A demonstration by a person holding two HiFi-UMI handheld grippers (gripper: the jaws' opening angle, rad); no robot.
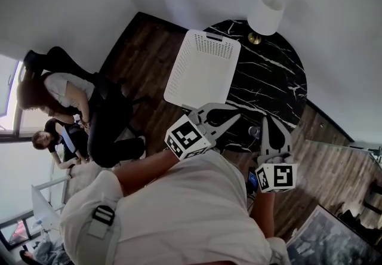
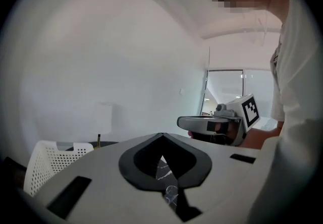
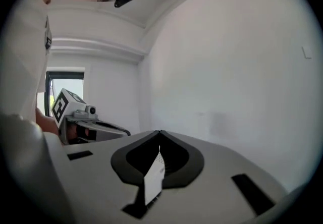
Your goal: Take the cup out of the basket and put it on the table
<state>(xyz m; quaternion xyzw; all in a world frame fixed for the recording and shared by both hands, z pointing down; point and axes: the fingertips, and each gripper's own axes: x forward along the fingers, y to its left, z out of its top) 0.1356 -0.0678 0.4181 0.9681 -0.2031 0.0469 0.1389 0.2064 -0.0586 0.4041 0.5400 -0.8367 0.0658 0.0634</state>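
A white perforated basket (image 1: pixel 203 67) stands at the left edge of the round black marble table (image 1: pixel 280 79); it also shows in the left gripper view as the basket (image 2: pixel 50 162). No cup shows inside it. A small clear object (image 1: pixel 255 132), possibly the cup, sits on the table's near edge between my grippers; it is too small to tell. My left gripper (image 1: pixel 237 116) hovers over the near table edge, jaws shut and empty (image 2: pixel 161 135). My right gripper (image 1: pixel 267 118) is beside it, tips together with nothing held (image 3: pixel 160 132).
A white-shaded lamp (image 1: pixel 265 16) stands at the table's far side against the white wall. Dark wooden floor (image 1: pixel 143 55) surrounds the table. People (image 1: pixel 65 102) sit at the left near a window. A framed picture (image 1: pixel 334 240) lies at the bottom right.
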